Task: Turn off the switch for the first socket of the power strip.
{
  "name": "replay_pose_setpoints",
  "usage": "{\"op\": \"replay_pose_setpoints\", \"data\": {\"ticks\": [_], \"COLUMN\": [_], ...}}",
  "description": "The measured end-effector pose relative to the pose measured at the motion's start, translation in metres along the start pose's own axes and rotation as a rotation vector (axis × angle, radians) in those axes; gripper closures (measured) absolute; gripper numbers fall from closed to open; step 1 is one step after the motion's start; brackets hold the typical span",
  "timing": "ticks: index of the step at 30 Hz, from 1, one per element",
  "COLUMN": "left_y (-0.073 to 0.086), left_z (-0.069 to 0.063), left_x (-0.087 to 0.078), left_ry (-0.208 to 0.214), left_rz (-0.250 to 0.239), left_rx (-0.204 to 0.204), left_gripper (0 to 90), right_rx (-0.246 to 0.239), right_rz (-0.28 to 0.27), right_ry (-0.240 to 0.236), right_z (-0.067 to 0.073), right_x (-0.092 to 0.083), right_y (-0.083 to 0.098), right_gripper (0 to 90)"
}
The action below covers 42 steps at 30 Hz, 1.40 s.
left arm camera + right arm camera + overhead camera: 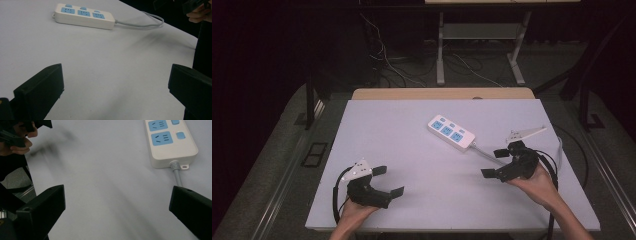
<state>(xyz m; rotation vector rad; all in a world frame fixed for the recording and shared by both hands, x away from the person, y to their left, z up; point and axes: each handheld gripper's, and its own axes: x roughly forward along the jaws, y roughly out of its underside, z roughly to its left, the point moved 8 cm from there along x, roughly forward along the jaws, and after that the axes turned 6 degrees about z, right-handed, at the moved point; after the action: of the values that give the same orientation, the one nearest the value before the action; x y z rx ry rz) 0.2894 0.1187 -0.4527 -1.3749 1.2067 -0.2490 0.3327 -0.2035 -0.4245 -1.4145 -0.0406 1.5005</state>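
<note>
Looking down from the high view, I take the white plastic power strip with three blue sockets as my landmark; it lies flat and slantwise on the pale grey table top, a little beyond the middle of the board. Its grey cord leaves the end that points toward my right side and trails off toward the table's edge.

My right gripper sits just beside that cord end of the strip, nearer to me than the strip itself. Its black jaws stand wide apart and hold nothing. In the right gripper view the strip's cord end lies ahead and to the right, and the cord runs down toward the right-hand jaw without touching it, as far as I can tell.

My left gripper rests well apart from the strip, on the near side of the table. Its jaws are likewise spread wide and empty. In the left gripper view the strip lies far ahead on bare table, with the cord curling away behind it.
</note>
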Motion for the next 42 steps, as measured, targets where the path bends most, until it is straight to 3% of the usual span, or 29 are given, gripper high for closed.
{"op": "replay_pose_setpoints", "data": {"ticks": [42], "left_y": [0.0], "left_z": [0.001], "left_x": [0.0], "left_ry": [0.009], "left_rz": [0.002], "left_rx": [-0.002], "left_gripper": [0.0], "right_rx": [0.035], "right_rz": [0.029], "right_ry": [0.042], "right_z": [-0.038], "right_x": [-0.001], "right_y": [-0.065], "right_gripper": [0.3]}}
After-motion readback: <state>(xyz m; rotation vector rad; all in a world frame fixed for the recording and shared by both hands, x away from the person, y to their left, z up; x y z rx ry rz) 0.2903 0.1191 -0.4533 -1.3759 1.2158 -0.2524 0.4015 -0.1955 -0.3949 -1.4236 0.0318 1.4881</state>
